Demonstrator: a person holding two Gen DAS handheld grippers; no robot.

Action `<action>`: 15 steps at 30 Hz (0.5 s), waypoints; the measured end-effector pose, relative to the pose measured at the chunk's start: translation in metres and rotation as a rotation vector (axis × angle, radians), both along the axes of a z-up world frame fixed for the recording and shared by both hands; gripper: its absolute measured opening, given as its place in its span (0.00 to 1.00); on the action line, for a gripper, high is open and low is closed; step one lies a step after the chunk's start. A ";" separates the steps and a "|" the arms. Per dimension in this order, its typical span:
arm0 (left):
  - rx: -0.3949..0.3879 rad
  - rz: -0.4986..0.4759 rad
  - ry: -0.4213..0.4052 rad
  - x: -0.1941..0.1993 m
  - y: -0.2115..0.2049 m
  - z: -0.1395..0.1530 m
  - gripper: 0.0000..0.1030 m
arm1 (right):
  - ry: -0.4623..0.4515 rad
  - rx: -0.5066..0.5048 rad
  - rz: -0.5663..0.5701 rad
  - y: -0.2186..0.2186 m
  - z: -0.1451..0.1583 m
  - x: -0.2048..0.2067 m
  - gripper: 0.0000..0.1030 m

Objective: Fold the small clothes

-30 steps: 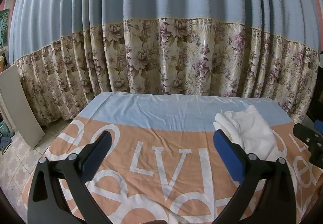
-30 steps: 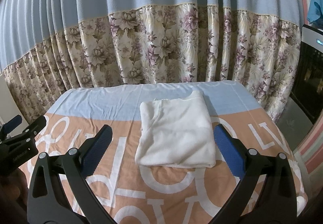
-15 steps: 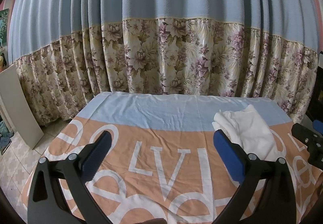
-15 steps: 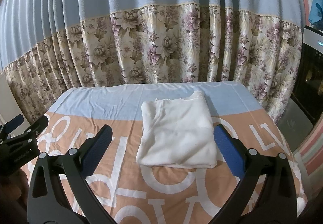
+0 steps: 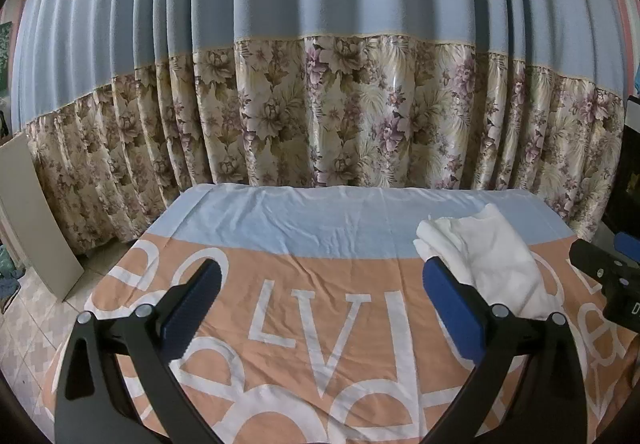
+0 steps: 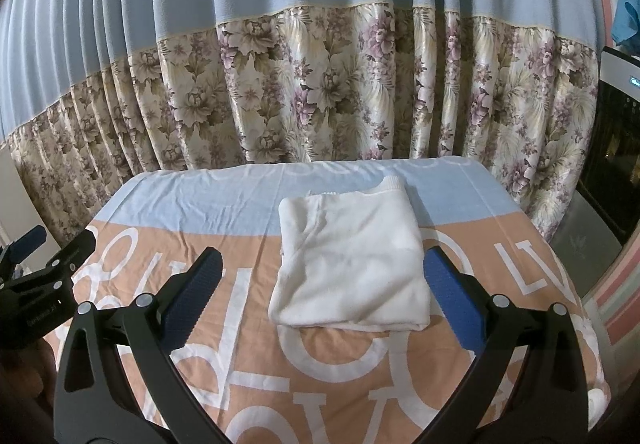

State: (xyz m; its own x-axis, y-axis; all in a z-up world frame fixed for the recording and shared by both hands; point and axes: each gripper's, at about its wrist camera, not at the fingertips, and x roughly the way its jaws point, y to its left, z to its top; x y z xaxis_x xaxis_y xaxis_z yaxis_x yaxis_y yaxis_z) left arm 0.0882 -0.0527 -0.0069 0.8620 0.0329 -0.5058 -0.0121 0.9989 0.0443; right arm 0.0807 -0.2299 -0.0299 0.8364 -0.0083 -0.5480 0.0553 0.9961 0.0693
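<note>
My right gripper (image 6: 320, 286) hangs above the bed with its blue-padded fingers (image 6: 448, 292) spread wide and empty, the folded white garment (image 6: 352, 256) lying flat on the bedsheet (image 6: 200, 200) straight ahead of them, toward the right side of the bed and reaching from the orange lettered part up into the pale blue band near the far edge. My left gripper (image 5: 320, 296) is likewise spread and holds nothing, poised over the middle of the bed where large white letters (image 5: 328, 328) run across the orange cloth. Behind the far edge hangs a curtain (image 5: 320, 64), blue above and floral below.
</note>
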 end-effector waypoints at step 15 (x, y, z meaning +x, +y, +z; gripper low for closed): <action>0.009 0.000 -0.026 -0.001 -0.003 0.001 0.98 | 0.004 -0.002 0.002 0.002 -0.004 0.000 0.97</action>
State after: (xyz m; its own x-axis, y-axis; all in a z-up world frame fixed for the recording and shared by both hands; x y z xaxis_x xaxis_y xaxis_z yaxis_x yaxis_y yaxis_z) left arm 0.0869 -0.0555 -0.0060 0.8747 0.0371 -0.4832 -0.0133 0.9985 0.0527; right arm 0.0803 -0.2277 -0.0340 0.8345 -0.0075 -0.5510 0.0535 0.9963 0.0674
